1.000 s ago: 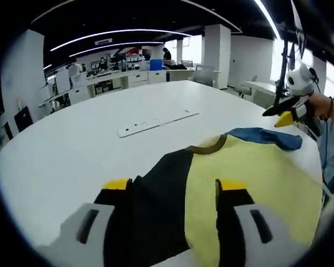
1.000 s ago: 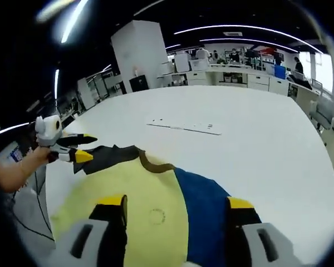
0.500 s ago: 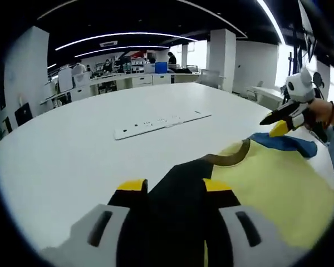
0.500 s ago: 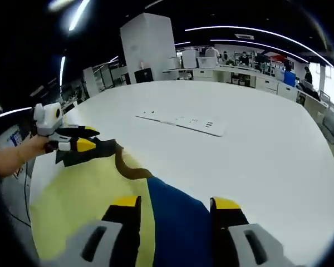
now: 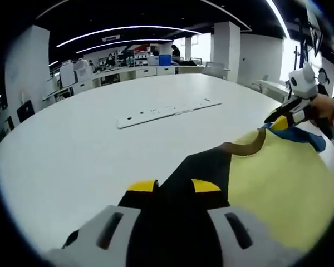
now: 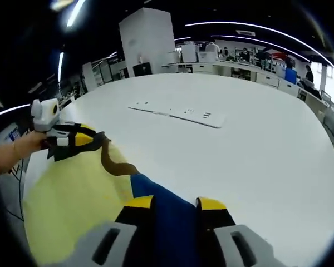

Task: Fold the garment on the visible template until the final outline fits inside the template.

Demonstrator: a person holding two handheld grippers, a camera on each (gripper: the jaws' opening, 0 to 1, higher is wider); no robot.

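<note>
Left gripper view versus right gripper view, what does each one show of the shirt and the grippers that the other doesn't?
Left gripper view: the left gripper closed on the shirt's black sleeve, with the right gripper seen from outside at the blue sleeve.

Right gripper view: the right gripper closed on that blue sleeve, with the left gripper seen from outside.

Both: the yellow shirt body, its brown collar, the white table and the white strip on it.

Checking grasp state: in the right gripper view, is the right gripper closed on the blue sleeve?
Yes, the right gripper has its jaws pinched on the blue sleeve of the garment.
</note>
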